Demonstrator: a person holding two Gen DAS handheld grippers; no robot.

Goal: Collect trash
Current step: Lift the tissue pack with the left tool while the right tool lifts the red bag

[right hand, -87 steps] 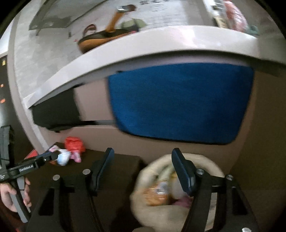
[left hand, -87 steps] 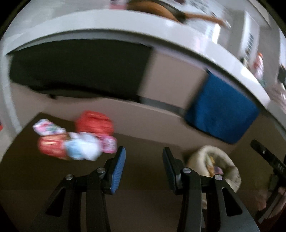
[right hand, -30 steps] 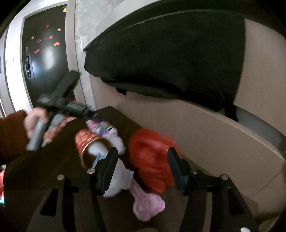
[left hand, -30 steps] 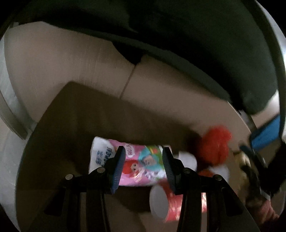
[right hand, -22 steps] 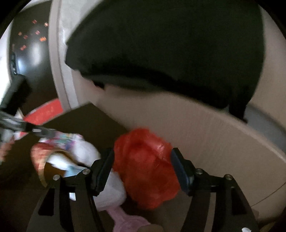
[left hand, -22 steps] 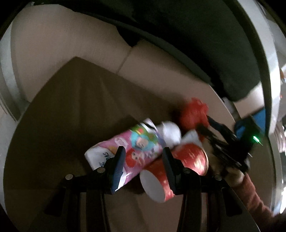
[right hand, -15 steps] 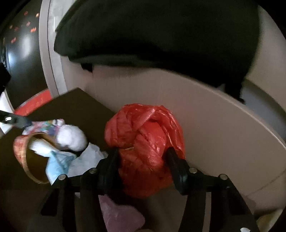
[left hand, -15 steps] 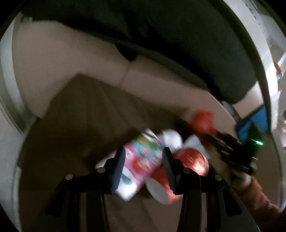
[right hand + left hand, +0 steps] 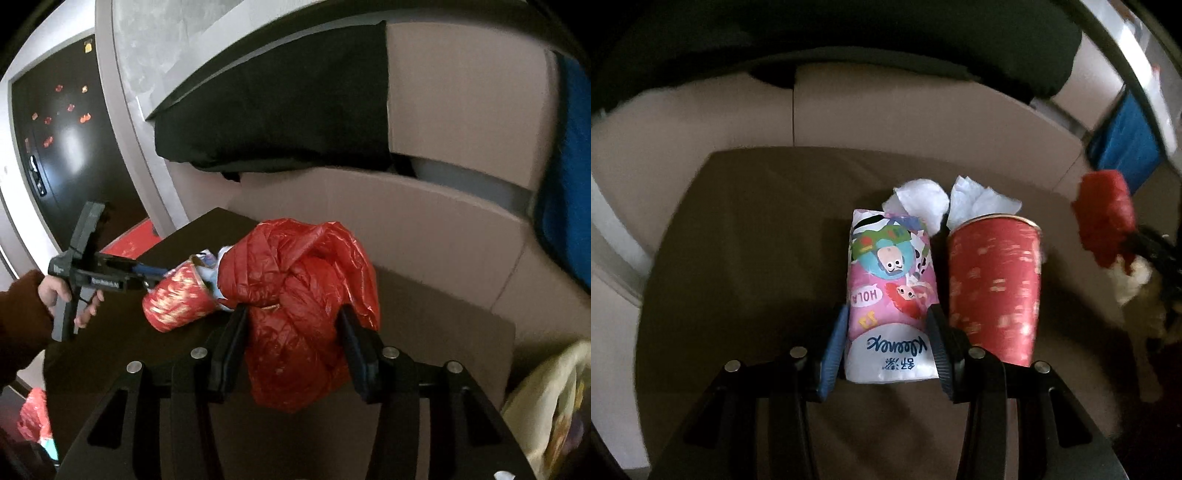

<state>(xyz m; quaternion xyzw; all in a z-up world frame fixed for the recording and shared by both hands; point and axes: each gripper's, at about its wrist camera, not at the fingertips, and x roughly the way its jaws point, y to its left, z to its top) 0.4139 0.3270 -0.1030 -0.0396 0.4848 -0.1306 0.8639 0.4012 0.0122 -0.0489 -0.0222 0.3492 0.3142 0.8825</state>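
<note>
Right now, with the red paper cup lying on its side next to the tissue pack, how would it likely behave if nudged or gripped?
The red paper cup lies on its side on the dark table, so a nudge would probably roll it in a curve, since it tapers. It looks thin-walled and likely light, with only crumpled tissue poking from its mouth. A hard squeeze would probably dent it.
</note>
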